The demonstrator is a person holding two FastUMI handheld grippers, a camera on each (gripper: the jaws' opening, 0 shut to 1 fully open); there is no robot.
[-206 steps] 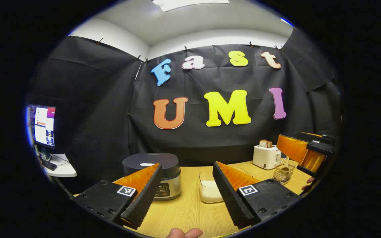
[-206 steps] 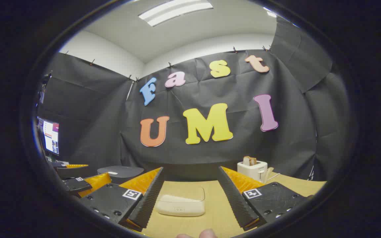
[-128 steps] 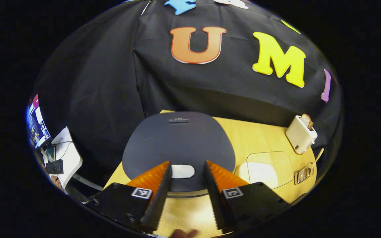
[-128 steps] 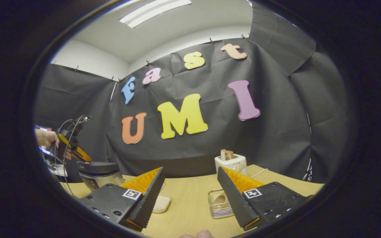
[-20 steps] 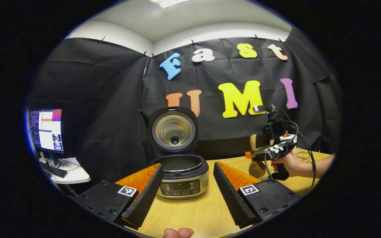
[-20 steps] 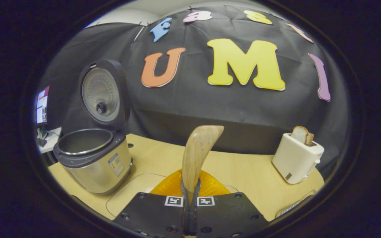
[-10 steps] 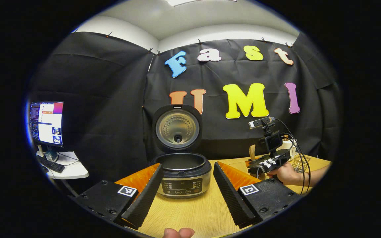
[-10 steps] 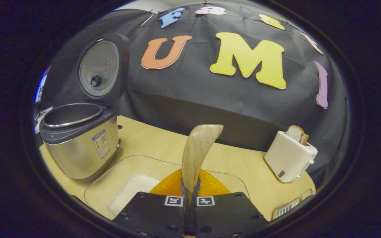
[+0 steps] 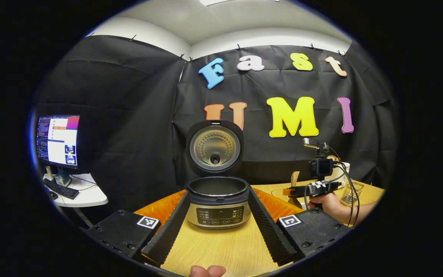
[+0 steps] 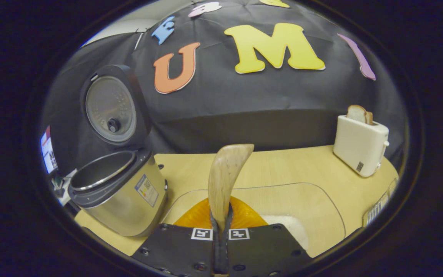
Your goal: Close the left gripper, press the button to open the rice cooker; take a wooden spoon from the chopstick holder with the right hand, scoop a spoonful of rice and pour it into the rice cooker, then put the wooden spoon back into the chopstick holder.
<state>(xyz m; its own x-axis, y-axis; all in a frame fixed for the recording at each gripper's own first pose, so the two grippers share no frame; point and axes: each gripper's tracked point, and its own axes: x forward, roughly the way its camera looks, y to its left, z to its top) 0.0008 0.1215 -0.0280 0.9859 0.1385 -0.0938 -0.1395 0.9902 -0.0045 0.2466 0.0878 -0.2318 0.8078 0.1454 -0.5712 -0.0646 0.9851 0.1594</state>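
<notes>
The rice cooker (image 9: 217, 204) stands open on the wooden table, its lid (image 9: 215, 146) upright and its pot showing no contents. My left gripper (image 9: 217, 234) is open in front of it, and the cooker's front panel shows between the two fingers, farther off. My right gripper (image 10: 221, 218) is shut on the wooden spoon (image 10: 226, 177), whose bowl points up and forward. Below the spoon lies a clear container (image 10: 321, 200) with white rice (image 10: 287, 224). In the left gripper view a hand (image 9: 330, 204) holds the right gripper (image 9: 313, 189) right of the cooker, with the wooden spoon (image 9: 294, 180) in it.
A white toaster (image 10: 360, 144) with bread stands at the back right of the table. The wire chopstick holder (image 10: 377, 209) is at the right edge. The open rice cooker (image 10: 119, 196) is left of the rice container. A monitor (image 9: 58, 139) and keyboard sit on a side desk at left.
My right gripper has tilted down and turned over the rice container with the spoon still held. My left gripper has shifted so the cooker sits centred between its fingers.
</notes>
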